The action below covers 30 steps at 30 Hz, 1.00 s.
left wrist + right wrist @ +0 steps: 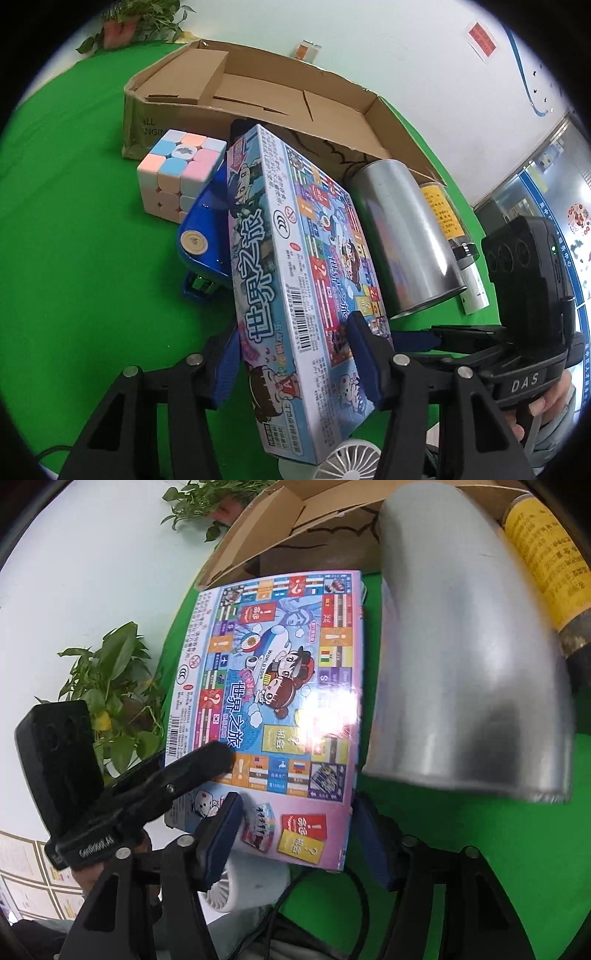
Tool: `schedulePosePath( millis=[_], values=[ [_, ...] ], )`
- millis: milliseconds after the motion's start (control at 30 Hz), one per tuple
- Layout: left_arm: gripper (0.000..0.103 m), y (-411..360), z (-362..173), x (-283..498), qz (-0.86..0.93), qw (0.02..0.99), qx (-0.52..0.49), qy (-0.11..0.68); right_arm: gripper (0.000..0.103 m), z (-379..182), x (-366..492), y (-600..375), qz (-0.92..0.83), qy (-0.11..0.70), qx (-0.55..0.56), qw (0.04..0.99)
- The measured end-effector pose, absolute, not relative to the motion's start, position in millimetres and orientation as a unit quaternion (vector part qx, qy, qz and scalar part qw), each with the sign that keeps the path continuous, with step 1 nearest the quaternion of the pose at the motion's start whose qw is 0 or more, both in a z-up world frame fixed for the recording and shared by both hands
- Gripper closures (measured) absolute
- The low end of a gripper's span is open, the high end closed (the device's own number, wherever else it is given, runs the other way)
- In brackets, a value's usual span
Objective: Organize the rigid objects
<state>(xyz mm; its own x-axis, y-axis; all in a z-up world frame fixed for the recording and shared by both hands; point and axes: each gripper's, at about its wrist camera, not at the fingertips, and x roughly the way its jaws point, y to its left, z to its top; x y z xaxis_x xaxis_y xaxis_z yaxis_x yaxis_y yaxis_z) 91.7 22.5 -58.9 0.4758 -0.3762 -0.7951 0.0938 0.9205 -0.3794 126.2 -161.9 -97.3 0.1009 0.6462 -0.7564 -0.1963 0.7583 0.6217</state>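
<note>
A colourful board-game box [295, 258] stands tilted on edge over the green cloth. My left gripper [295, 360] is shut on it, one blue pad against each broad face near its lower end. The box's printed face [280, 686] fills the right wrist view. My right gripper [295, 836] is open at the box's lower corner; its left pad sits in front of the face and its right pad beside the edge, neither pressing. One blue finger [410, 339] of the right gripper reaches in from the right. The left gripper's black finger [207, 760] lies across the face.
An open cardboard box [258, 92] stands behind. A pastel cube [177, 173] and a blue stapler-like tool [203, 229] sit left of the game box. A silver can [410, 236] and a yellow-labelled tube [443, 210] lie right. A white mini fan [251, 882] lies below, potted plants [110, 686] left.
</note>
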Motion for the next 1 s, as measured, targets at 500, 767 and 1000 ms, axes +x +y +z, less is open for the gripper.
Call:
schedulePosePath(
  millis=[500,767,1000],
  values=[
    [0.051,17,-33,81,-0.140,0.869,-0.125,0.458,0.037,-71,114,-151,0.285,0.553,0.148,0.769],
    [0.051,14,17,87,-0.154,0.895,-0.110,0.404,0.037,-12,113,-154,0.279,0.502,0.152,0.804],
    [0.051,10,61,122,-0.183,0.910,-0.092,0.359,0.038,48,138,-166,0.264,0.456,0.142,0.838]
  ],
)
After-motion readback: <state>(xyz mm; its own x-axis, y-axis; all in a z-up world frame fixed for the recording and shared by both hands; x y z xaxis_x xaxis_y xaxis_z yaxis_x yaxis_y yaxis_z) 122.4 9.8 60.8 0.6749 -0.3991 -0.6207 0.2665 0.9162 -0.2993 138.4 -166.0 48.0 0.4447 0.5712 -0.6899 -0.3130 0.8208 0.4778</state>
